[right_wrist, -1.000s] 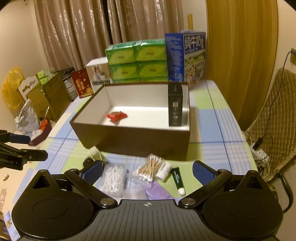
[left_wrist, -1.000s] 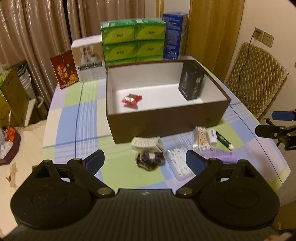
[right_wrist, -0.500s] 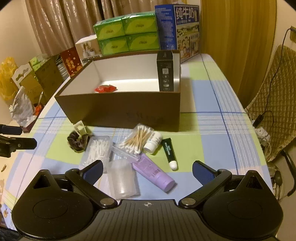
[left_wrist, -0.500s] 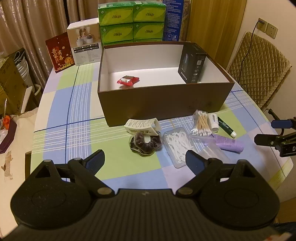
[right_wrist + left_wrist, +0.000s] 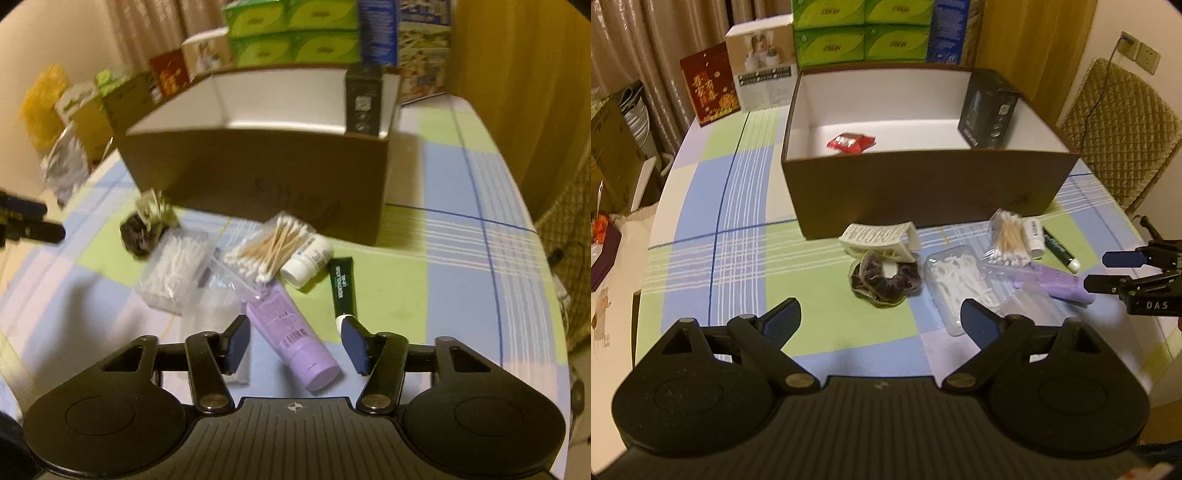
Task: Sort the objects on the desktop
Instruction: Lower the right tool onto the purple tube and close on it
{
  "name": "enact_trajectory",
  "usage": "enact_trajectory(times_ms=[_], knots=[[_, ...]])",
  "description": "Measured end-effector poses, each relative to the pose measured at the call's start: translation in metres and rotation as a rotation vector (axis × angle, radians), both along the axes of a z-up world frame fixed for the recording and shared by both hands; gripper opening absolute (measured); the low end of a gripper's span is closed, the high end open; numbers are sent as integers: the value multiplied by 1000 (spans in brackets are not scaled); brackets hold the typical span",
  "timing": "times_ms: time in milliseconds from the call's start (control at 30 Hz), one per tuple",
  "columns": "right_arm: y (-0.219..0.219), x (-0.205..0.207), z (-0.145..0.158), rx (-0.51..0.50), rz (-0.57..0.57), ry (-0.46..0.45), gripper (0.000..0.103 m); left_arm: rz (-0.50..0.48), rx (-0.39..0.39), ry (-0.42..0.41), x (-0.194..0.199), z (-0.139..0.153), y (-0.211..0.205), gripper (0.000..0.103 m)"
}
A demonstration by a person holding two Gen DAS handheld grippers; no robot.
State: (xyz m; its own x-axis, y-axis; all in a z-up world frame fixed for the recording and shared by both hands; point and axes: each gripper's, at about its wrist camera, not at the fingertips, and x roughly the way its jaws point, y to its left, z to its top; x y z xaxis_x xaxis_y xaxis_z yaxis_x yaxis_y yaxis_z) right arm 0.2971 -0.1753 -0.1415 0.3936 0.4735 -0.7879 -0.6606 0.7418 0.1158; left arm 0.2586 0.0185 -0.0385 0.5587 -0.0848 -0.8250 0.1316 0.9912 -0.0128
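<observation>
A brown box [image 5: 923,181] with a white inside holds a red packet [image 5: 851,142] and a black carton [image 5: 988,110]. In front of it lie a cream hair clip [image 5: 881,238], a dark scrunchie [image 5: 884,278], a clear floss-pick case [image 5: 956,280], a cotton-swab bag [image 5: 271,245], a white bottle [image 5: 308,260], a green tube [image 5: 343,286] and a purple tube [image 5: 291,338]. My right gripper [image 5: 297,341] is open, low over the purple tube, one finger on each side. My left gripper [image 5: 881,319] is open and empty, just short of the scrunchie.
Green tissue packs [image 5: 862,33], a blue carton [image 5: 951,29], a white box [image 5: 762,79] and a red card [image 5: 709,88] stand behind the box. A padded chair [image 5: 1119,133] is at the right. The checked tablecloth's edge curves close on the left and right.
Both grippers have moved forward and down toward the loose items. The right gripper's fingers have narrowed and now straddle the purple tube.
</observation>
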Motion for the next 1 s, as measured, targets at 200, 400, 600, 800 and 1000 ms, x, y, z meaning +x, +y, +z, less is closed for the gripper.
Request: enact_trajectory(times_ms=[200,400,600,800,1000], knots=[[10,3,-22,-54,102,-22,44,16,2,21,6,-12,3,90],[9,-5,-32,-69,134,-35,27,8,0,44,8,-22,3,88],[-7,-23,-30,-59,101,-2,27,-11,-3,58,10,-30,2,86],[-35,-41,-26,-71,-35,29,27,-39,-10,57,14,-37,-2,84],[-61,-44,-23,-64,-183,61,27,-81,-8,29,25,-44,-8,79]])
